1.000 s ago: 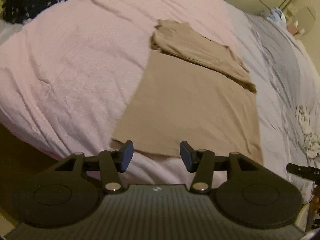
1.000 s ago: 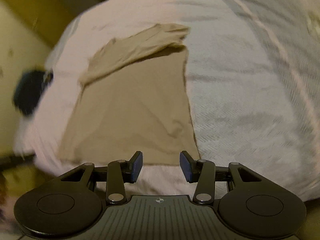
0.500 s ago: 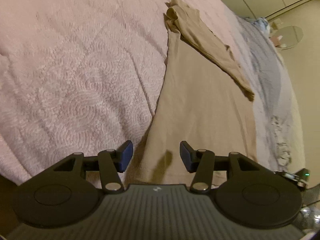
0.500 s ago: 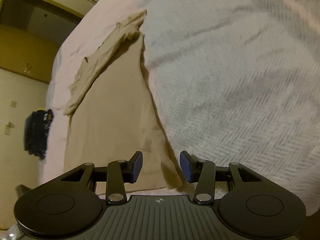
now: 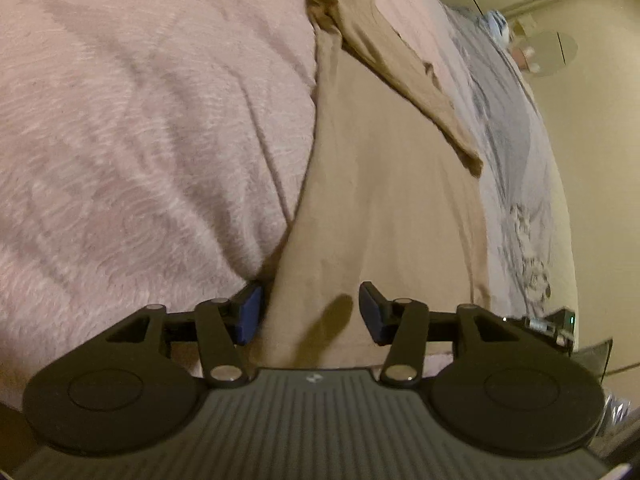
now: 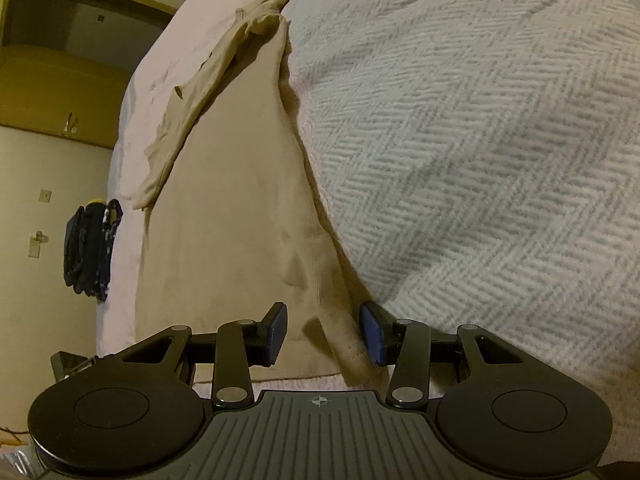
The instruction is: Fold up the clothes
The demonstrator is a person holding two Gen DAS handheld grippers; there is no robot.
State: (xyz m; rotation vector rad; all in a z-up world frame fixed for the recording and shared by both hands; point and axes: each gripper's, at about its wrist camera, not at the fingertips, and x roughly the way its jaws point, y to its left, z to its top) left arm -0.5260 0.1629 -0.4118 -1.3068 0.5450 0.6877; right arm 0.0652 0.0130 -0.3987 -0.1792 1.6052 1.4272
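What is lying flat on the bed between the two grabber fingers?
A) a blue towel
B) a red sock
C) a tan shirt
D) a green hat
C: a tan fabric shirt is spread on the pink bedspread, its near hem between each gripper's fingers.

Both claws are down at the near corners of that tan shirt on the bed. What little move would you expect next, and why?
Probably a pinch: both should finish closing on the hem. The left gripper is closing with the tan shirt and its left edge between its jaws, not yet pressed. The right gripper stands open around the other bottom corner. Lifting should wait for both grips.
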